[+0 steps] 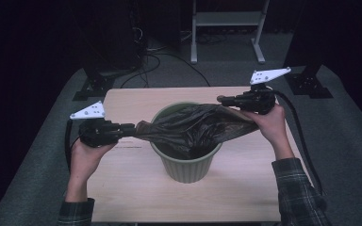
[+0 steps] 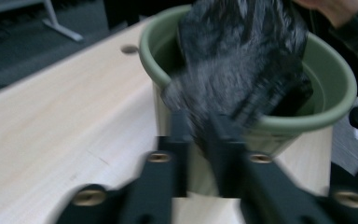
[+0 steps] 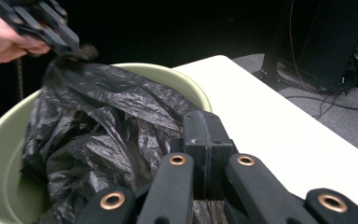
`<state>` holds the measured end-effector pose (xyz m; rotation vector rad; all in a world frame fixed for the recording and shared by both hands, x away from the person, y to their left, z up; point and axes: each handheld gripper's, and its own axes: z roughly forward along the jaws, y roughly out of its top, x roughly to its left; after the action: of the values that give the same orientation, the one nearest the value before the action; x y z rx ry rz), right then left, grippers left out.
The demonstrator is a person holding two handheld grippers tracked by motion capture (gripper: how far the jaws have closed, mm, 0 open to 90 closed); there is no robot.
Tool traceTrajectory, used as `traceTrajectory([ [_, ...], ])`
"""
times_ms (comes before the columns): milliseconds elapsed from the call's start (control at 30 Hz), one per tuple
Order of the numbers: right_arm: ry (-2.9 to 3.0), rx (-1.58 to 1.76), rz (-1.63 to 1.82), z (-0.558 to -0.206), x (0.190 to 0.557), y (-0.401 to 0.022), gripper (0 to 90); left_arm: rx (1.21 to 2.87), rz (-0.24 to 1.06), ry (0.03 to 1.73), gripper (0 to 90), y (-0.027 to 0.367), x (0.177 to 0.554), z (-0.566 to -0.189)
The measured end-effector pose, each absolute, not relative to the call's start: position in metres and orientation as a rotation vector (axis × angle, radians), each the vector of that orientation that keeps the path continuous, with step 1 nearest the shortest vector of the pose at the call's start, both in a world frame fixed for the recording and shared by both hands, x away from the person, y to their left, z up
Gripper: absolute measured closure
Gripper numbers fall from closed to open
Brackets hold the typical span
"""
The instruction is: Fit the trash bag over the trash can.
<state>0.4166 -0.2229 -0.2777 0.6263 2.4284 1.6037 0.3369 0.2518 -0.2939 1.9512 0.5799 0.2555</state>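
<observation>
A green bin stands mid-table with a crumpled black bag stretched across its mouth. My left gripper comes in level from the left and is shut on the bag's left end just outside the rim. In the left gripper view the bunched film runs down between the blurred jaws of that gripper, in front of the bin. My right gripper is over the rim's far right. Its jaws are pressed together on the bag's edge. The left gripper shows beyond the bin.
The light wooden table has bare room around the bin and a small hole in its top. Beyond its far edge, a white frame's legs, dark stands and cables sit on the grey floor.
</observation>
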Motion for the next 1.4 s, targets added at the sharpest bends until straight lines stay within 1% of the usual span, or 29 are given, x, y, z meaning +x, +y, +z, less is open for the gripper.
traceTrajectory([
  [100, 2.433, 0.624, 1.592, -0.277, 0.418, -0.219, 89.9, 1.915, 0.279, 0.556, 61.2, 0.254, 0.333, -0.283],
  [133, 2.433, 0.624, 1.592, -0.277, 0.418, -0.219, 89.9, 1.915, 0.279, 0.556, 58.7, 0.254, 0.333, -0.283],
  [167, 2.434, 0.618, 1.593, -0.276, 0.418, -0.216, 89.9, 1.902, 0.296, 0.534, 56.4, 0.25, 0.331, -0.274],
  [333, 2.433, 0.609, 1.603, -0.275, 0.417, -0.211, 89.9, 1.909, 0.301, 0.467, 48.8, 0.225, 0.333, -0.256],
  [467, 2.435, 0.611, 1.602, -0.275, 0.419, -0.21, 89.9, 1.943, 0.286, 0.425, 43.6, 0.197, 0.339, -0.254],
  [733, 2.435, 0.603, 1.611, -0.273, 0.419, -0.209, 89.9, 2.002, 0.238, 0.384, 39.6, 0.159, 0.35, -0.263],
  [800, 2.435, 0.6, 1.611, -0.272, 0.418, -0.208, 89.9, 2.023, 0.222, 0.384, 39.0, 0.154, 0.352, -0.266],
  [1000, 2.426, 0.594, 1.62, -0.268, 0.418, -0.207, 89.9, 2.05, 0.232, 0.391, 37.8, 0.145, 0.355, -0.272],
  [1033, 2.425, 0.592, 1.621, -0.267, 0.418, -0.206, 89.9, 2.066, 0.244, 0.397, 38.7, 0.144, 0.357, -0.274],
  [1067, 2.421, 0.588, 1.626, -0.267, 0.418, -0.206, 89.9, 2.073, 0.253, 0.4, 42.3, 0.145, 0.357, -0.274],
  [1100, 2.421, 0.588, 1.628, -0.267, 0.418, -0.206, 89.9, 2.075, 0.258, 0.406, 48.5, 0.146, 0.358, -0.275],
  [1133, 2.42, 0.59, 1.626, -0.267, 0.418, -0.206, 89.9, 2.078, 0.256, 0.413, 55.7, 0.148, 0.358, -0.275],
  [1233, 2.42, 0.586, 1.624, -0.267, 0.418, -0.206, 89.9, 2.081, 0.242, 0.415, 81.9, 0.153, 0.361, -0.275],
  [1267, 2.42, 0.586, 1.624, -0.267, 0.418, -0.206, 89.9, 2.081, 0.242, 0.415, 88.2, 0.153, 0.361, -0.275],
  [1333, 2.418, 0.574, 1.618, -0.267, 0.417, -0.205, 89.5, 2.063, 0.248, 0.432, 89.9, 0.157, 0.363, -0.274],
  [1367, 2.415, 0.568, 1.619, -0.268, 0.416, -0.205, 82.1, 2.059, 0.25, 0.438, 89.9, 0.159, 0.363, -0.274],
  [1400, 2.417, 0.572, 1.621, -0.268, 0.417, -0.205, 76.7, 2.049, 0.249, 0.447, 89.9, 0.16, 0.364, -0.273],
])
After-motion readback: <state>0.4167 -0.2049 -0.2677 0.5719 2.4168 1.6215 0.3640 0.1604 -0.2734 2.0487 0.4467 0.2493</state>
